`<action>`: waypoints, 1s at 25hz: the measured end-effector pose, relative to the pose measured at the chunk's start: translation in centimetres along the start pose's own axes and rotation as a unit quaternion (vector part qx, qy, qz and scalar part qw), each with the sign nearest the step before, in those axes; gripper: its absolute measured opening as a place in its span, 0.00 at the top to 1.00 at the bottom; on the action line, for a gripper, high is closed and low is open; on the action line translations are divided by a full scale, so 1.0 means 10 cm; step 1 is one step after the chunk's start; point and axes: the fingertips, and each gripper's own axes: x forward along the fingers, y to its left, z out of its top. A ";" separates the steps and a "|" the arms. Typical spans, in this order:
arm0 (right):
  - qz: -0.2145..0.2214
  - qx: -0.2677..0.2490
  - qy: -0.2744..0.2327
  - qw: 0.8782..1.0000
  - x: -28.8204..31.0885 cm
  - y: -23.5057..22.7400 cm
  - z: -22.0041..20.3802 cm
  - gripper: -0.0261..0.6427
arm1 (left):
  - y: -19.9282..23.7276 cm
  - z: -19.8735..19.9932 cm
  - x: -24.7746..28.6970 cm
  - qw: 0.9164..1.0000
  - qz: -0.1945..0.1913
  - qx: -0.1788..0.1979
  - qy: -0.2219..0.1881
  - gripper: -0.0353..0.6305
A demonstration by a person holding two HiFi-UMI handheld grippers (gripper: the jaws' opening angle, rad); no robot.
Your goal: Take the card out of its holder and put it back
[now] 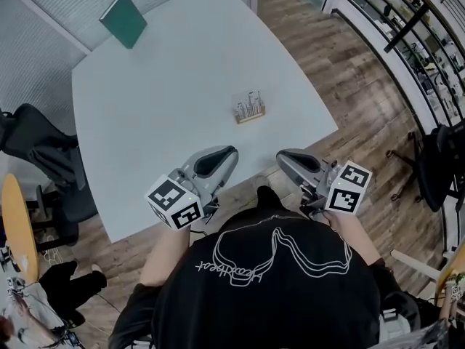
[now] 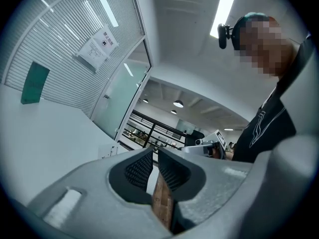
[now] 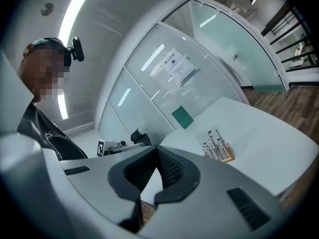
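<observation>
Only unreadable dark print marks the card [image 1: 248, 104] in its holder [image 1: 251, 116]

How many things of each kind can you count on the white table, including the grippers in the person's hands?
Card: 1
Wooden holder: 1
Green board: 1
Grippers: 2, the left gripper and the right gripper
Total: 5

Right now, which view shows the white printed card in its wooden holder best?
Right gripper view: the white printed card faces the camera, upright in its small wooden holder, with nothing in front of it. Head view shows the card small and steeply from above. Left gripper view shows nothing recognisable as it.
</observation>
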 end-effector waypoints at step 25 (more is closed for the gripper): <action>-0.015 0.046 0.026 0.998 0.25 -0.98 0.26 0.95 | 1.40 -0.31 0.75 0.993 0.051 0.074 0.074 0.73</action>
